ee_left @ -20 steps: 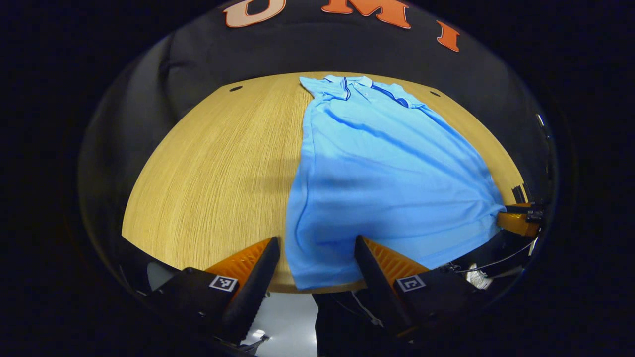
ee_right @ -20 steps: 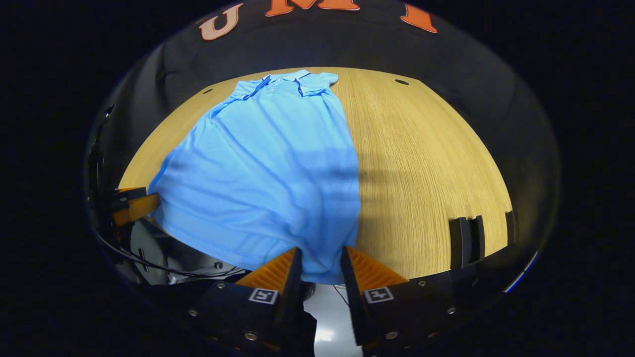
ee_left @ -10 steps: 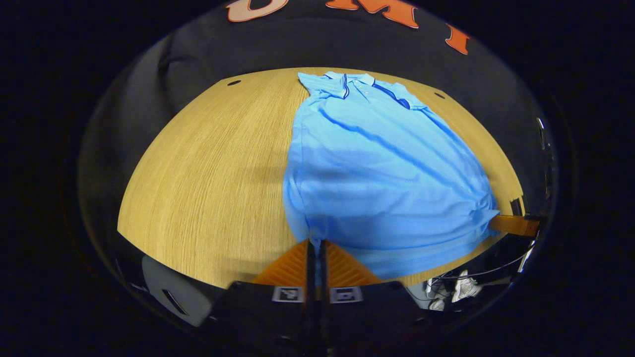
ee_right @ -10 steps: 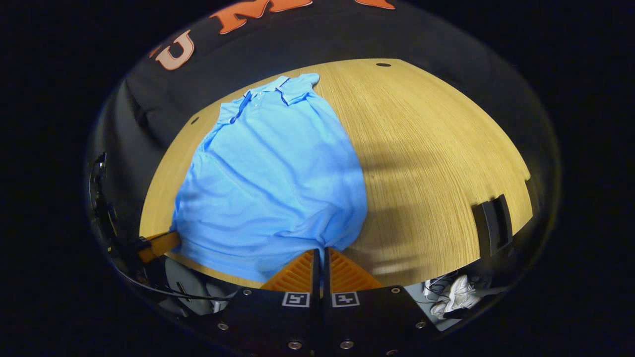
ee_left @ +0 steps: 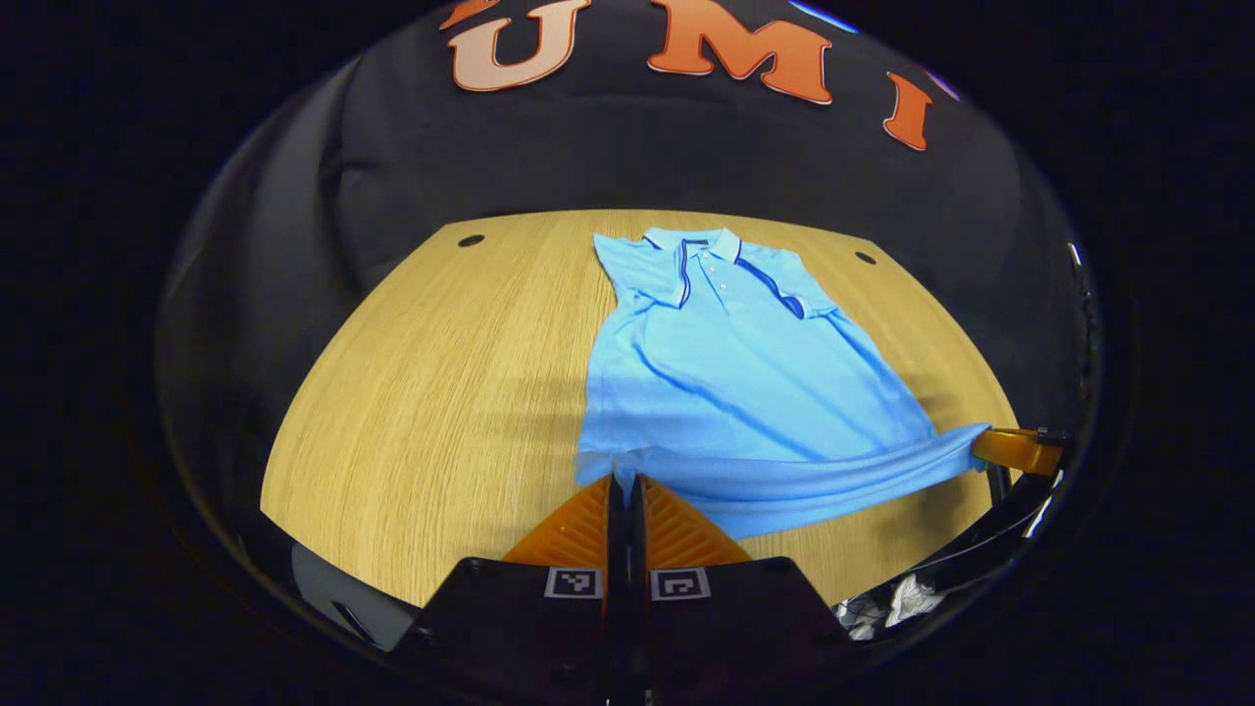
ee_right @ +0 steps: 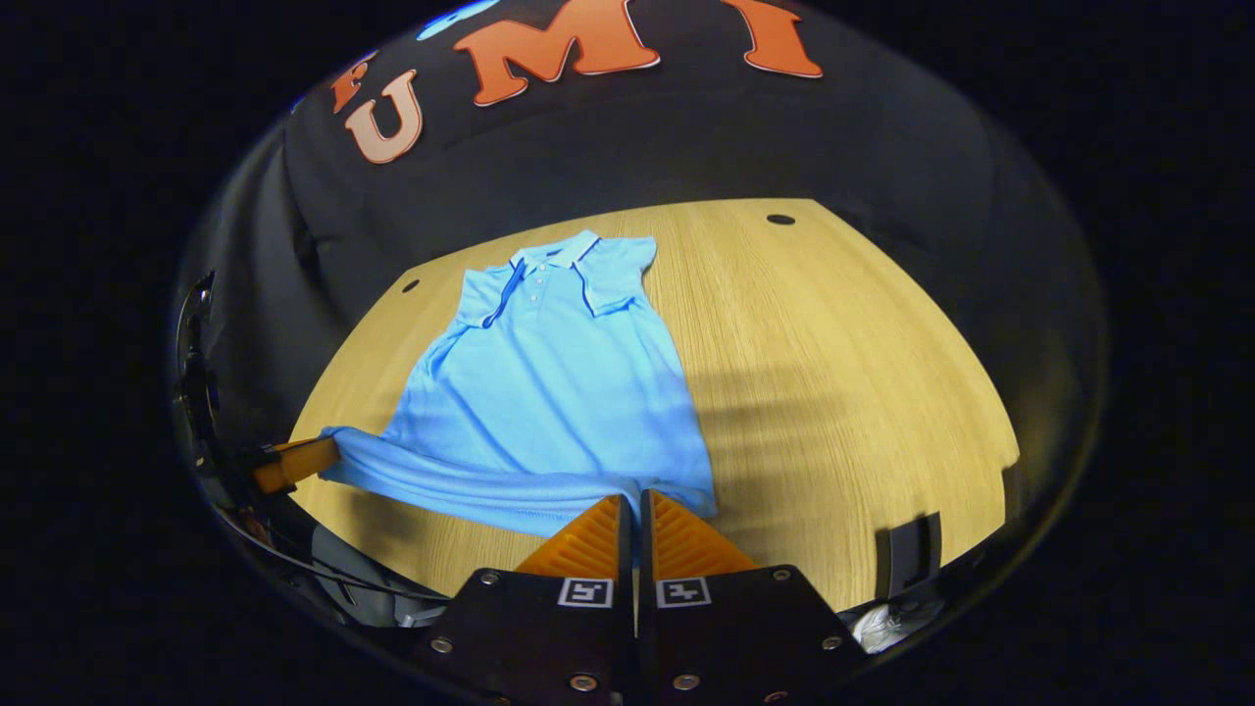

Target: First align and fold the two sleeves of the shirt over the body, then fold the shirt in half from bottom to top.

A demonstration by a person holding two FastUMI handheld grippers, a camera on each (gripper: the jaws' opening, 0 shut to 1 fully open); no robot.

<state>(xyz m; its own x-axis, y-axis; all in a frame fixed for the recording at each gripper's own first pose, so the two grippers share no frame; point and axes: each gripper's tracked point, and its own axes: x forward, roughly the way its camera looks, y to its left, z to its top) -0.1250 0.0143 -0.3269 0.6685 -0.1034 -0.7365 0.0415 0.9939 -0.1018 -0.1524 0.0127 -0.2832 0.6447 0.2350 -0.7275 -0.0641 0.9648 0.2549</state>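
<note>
a light blue polo shirt (ee_left: 730,382) lies on the wooden table (ee_left: 441,392), collar (ee_left: 701,245) toward the black booth wall, both sleeves folded in over the body. the left gripper (ee_left: 622,482) has its fingers pressed together, pinching one bottom corner of the hem. the right gripper (ee_right: 632,500) pinches the other corner the same way. the hem (ee_left: 824,480) is raised off the table and stretched between them.

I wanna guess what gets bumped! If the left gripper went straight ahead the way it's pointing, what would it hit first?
Probably the blue shirt itself: the left gripper already pinches its bottom hem, with the body directly ahead.
</note>
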